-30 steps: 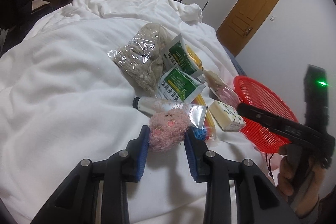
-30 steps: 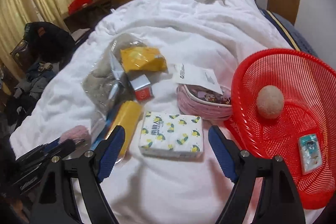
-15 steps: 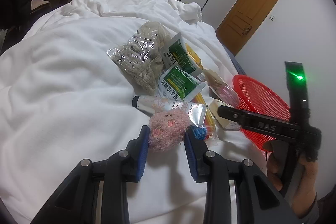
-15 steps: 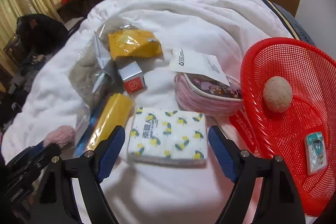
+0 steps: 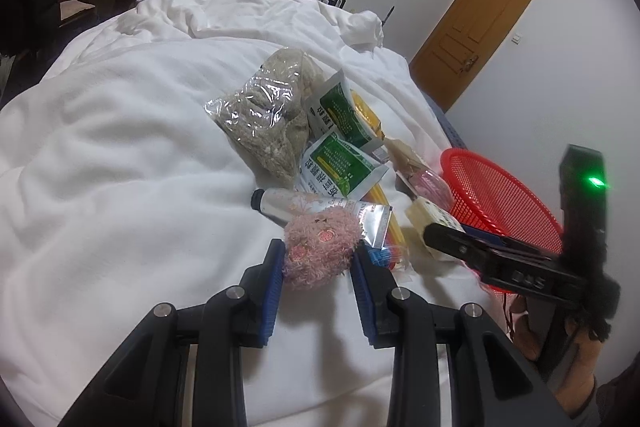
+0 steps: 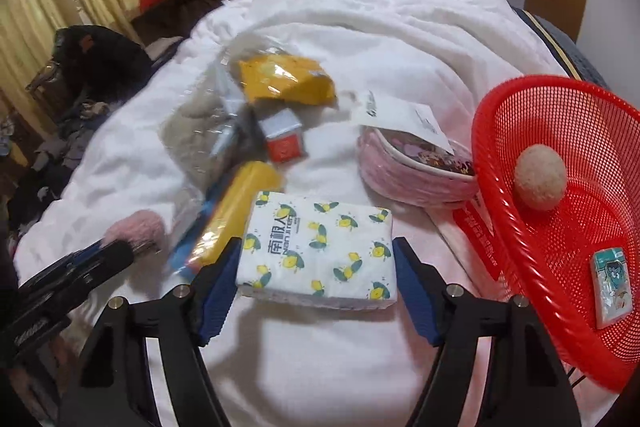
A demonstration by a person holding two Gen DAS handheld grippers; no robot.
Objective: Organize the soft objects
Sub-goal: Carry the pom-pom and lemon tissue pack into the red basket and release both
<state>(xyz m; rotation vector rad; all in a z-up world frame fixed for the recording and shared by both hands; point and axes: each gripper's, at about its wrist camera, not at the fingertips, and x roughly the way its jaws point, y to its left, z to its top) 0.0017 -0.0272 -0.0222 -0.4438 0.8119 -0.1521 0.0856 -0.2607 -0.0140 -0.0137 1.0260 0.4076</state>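
Right gripper has just been closing around the tissue pack, pads not pressing yet; left gripper is staying clamped on the pink plush. Basket next, probably.

A fluffy pink plush toy sits on the white bed, pinched at both sides. To its right, a soft tissue pack printed with lemons lies flat near the red mesh basket, which holds a tan ball.
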